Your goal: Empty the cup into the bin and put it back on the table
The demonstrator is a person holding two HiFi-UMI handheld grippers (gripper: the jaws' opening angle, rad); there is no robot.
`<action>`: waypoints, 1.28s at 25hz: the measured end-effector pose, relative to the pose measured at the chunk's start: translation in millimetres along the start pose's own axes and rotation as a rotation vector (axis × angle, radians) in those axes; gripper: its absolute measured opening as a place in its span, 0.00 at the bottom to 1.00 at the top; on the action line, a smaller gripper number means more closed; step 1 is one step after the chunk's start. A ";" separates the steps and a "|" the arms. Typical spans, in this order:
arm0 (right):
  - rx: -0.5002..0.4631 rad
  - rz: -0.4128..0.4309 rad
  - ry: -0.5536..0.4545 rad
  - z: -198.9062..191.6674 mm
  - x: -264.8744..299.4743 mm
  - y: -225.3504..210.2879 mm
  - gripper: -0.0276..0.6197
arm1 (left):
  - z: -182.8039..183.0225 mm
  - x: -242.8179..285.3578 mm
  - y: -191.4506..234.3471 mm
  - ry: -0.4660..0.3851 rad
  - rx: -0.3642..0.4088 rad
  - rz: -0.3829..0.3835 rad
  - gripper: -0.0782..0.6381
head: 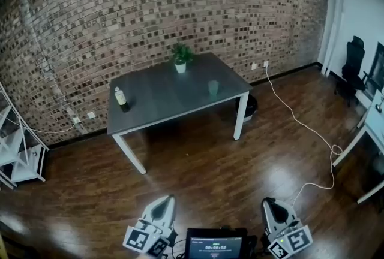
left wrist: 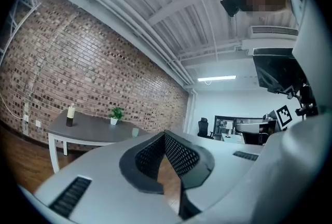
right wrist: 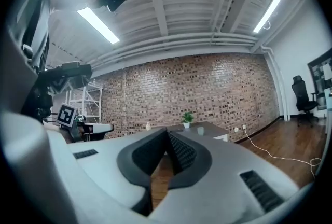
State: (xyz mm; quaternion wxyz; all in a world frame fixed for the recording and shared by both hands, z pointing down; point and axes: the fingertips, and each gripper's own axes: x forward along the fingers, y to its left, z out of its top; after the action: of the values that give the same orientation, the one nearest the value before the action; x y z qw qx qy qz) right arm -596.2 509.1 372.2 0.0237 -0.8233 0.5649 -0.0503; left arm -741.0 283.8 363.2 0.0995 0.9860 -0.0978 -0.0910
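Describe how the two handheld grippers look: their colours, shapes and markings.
The left gripper and the right gripper are both pale grey and narrow to a wedge-shaped nose. Their pads are black with a fine grid texture, set in a dark surround. Dark slotted vents sit on each side. Each gripper carries a cube with black-and-white square markers.

We find nothing we can read. The screen (head: 216, 246), well in front of the table (head: 168, 96), shows blurred digits; the bottle (head: 121, 98) on that table bears an illegible label.
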 end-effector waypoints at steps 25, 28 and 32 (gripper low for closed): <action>0.039 0.072 0.027 11.9 111.6 -149.3 0.05 | -11.3 180.7 12.4 0.005 0.023 0.041 0.10; 0.042 0.076 0.024 12.2 129.8 -152.0 0.05 | -16.1 191.3 27.1 0.019 0.039 0.047 0.10; 0.040 0.062 0.007 22.6 155.6 -161.5 0.05 | -13.0 222.3 41.2 -0.005 -0.006 0.020 0.10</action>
State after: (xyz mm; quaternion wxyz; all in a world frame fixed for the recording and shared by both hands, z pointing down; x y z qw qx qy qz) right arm -388.4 421.9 374.0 0.0397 -0.8047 0.5889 -0.0640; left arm -531.3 199.7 348.9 0.1030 0.9845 -0.1077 -0.0925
